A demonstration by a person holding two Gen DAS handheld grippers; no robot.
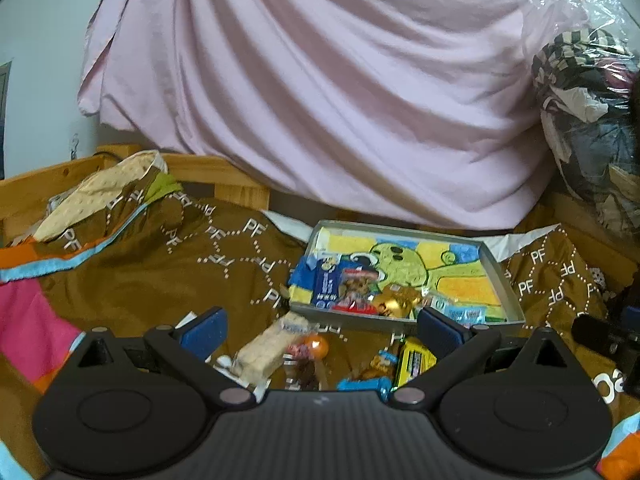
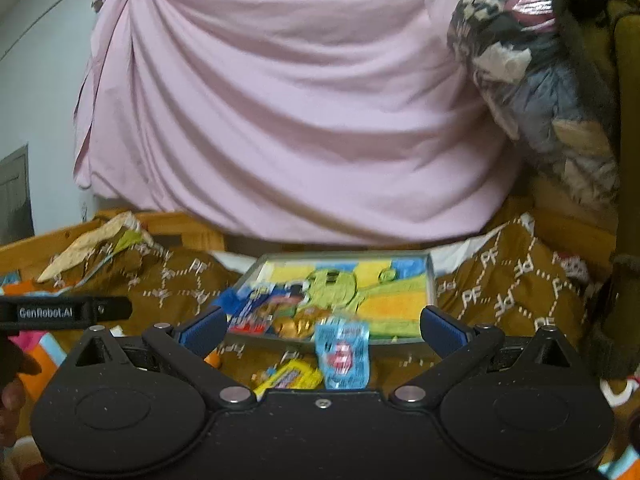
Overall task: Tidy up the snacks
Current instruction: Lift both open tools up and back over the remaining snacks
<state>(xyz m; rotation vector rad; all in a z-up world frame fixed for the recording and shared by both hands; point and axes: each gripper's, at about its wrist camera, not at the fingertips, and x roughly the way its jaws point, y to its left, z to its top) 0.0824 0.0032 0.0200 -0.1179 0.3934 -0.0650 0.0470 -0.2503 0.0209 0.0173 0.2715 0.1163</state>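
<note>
Spanning wide, both right gripper (image 2: 320, 330) and left gripper (image 1: 320, 330) hold nothing; light blue crinkly foil sachet (image 2: 342, 354) looks light, slippery; pinch its sealed edge.

Both wrist views low, forward-facing, sharing the nearby tray (image 1: 505, 276).

Left gripper (image 1: 320, 330), right gripper (image 2: 322, 326): black plastic bodies, round pivot discs, silver rivets, blue ribbed finger pads (image 1: 206, 330); strap apparently marked "GenRobot.AI" (image 2: 46, 313).
</note>
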